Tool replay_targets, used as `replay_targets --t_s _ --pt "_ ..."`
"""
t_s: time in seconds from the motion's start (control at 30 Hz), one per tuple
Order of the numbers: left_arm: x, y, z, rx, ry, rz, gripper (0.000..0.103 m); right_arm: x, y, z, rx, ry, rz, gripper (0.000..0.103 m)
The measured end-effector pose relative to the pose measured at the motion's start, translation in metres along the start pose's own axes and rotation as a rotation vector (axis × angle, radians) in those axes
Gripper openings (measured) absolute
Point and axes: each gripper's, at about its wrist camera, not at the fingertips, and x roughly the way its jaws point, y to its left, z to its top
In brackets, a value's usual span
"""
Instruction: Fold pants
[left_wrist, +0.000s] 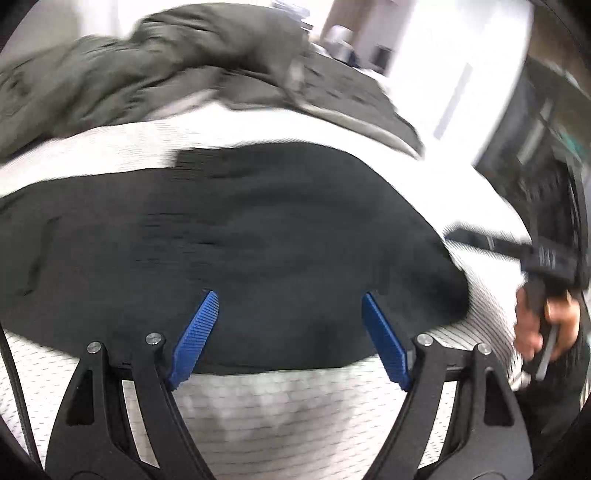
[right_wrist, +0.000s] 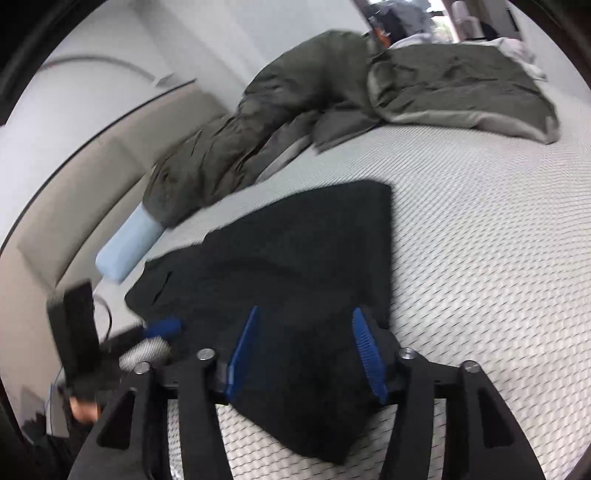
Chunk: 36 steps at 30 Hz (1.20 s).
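A white textured mattress (right_wrist: 480, 240) carries a rumpled olive-green duvet (right_wrist: 295, 110) at its far side and, nearer, the black fabric pants (right_wrist: 295, 258), lying flat in a compact folded shape. The left gripper (left_wrist: 290, 328) hovers wide open and empty; the right gripper (right_wrist: 308, 354) stands parted over the cloth, gripping nothing. Folding appears nearly complete; perhaps a final fold or smoothing remains.

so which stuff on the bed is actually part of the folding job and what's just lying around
Part of the job:
- black pants, lying on the mattress
- left claw, open
- right claw, open over the pants

Just lying about:
- olive duvet, heaped at the far side
- light blue pillow, half under the duvet
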Motion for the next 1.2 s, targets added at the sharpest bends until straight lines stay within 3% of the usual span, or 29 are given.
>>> replay_targets --t_s 0.17,0.27,0.4,0.5,0.63,0.7,0.8,0.83,0.87,1.0,1.1,1.2 --pt "-0.045 0.076 -0.001 -0.179 -0.117 0.081 0.080 0.031 0.018 -0.006 -0.032 0.081 -0.011 0.060" --pt "-0.069 0.126 -0.009 -0.319 -0.173 0.141 0.081 0.035 0.019 -0.008 -0.015 0.080 -0.016 0.063" --pt "-0.085 0.192 -0.022 -0.526 -0.191 0.210 0.081 0.035 0.017 -0.007 0.006 0.070 -0.012 0.076" --pt "-0.084 0.227 -0.028 -0.650 -0.190 0.241 0.081 0.035 0.016 -0.010 0.004 0.080 -0.025 0.078" --pt "-0.078 0.265 -0.029 -0.770 -0.222 0.203 0.081 0.036 0.011 -0.009 0.023 0.082 -0.019 0.078" --pt "-0.075 0.276 -0.025 -0.803 -0.238 0.206 0.073 0.034 0.008 -0.011 0.030 0.079 -0.022 0.078" --pt "-0.057 0.297 -0.011 -0.831 -0.216 0.252 0.043 0.034 0.008 -0.012 0.026 0.079 -0.022 0.078" --pt "-0.050 0.304 -0.007 -0.838 -0.202 0.273 0.023 0.034 0.008 -0.012 0.023 0.080 -0.023 0.078" --pt "-0.046 0.309 -0.005 -0.840 -0.199 0.275 0.013 0.033 0.009 -0.013 0.016 0.082 -0.023 0.078" --pt "-0.049 0.304 0.011 -0.785 -0.254 0.288 0.005 0.033 0.008 -0.014 0.015 0.083 -0.014 0.078" --pt "-0.068 0.269 0.031 -0.653 -0.334 0.336 0.004 0.032 0.009 -0.015 0.019 0.078 -0.017 0.078" --pt "-0.086 0.227 0.047 -0.553 -0.397 0.333 0.004 0.031 0.007 -0.015 0.029 0.075 -0.015 0.078"
